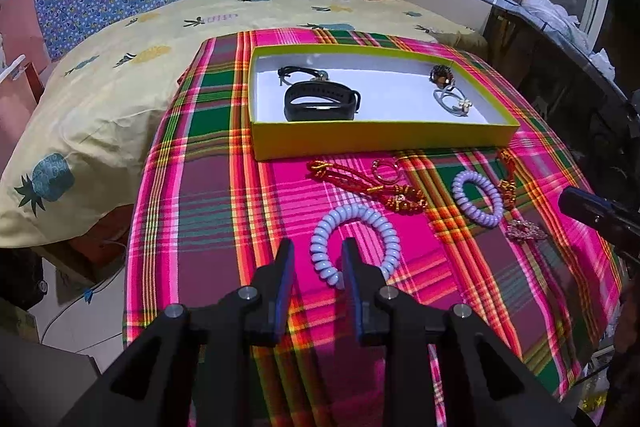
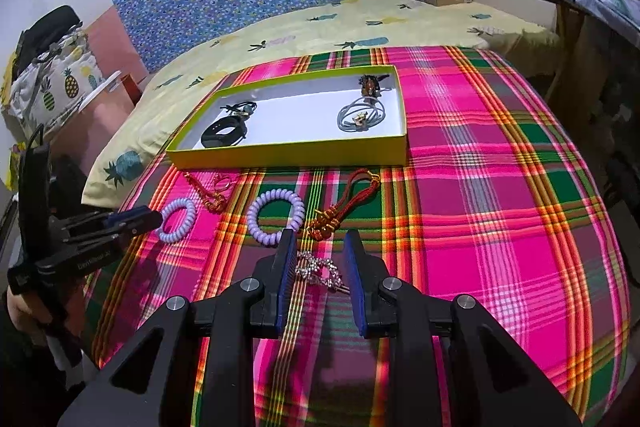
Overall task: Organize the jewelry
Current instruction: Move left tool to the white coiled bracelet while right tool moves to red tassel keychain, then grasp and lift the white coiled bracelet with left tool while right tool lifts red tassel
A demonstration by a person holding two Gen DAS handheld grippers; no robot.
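Note:
My left gripper (image 1: 318,259) is open just above the plaid cloth, and the left side of a pale blue spiral hair tie (image 1: 356,243) lies untouched between its fingers. My right gripper (image 2: 320,251) is open and low over a rhinestone piece (image 2: 320,269), which lies flat on the cloth between its pads and is not gripped. A yellow-green box (image 1: 380,139) with a white floor holds a black band (image 1: 320,101), a black cord bracelet (image 1: 296,73), grey hair ties (image 1: 456,101) and a brown piece (image 1: 442,73).
On the cloth in front of the box lie a lilac spiral tie (image 2: 276,217), a red-brown knotted cord (image 2: 348,203) and a red and gold cord (image 1: 360,183). The plaid cloth (image 2: 500,227) covers a bed corner and drops off at its edges. A dark table (image 1: 560,67) stands to the right.

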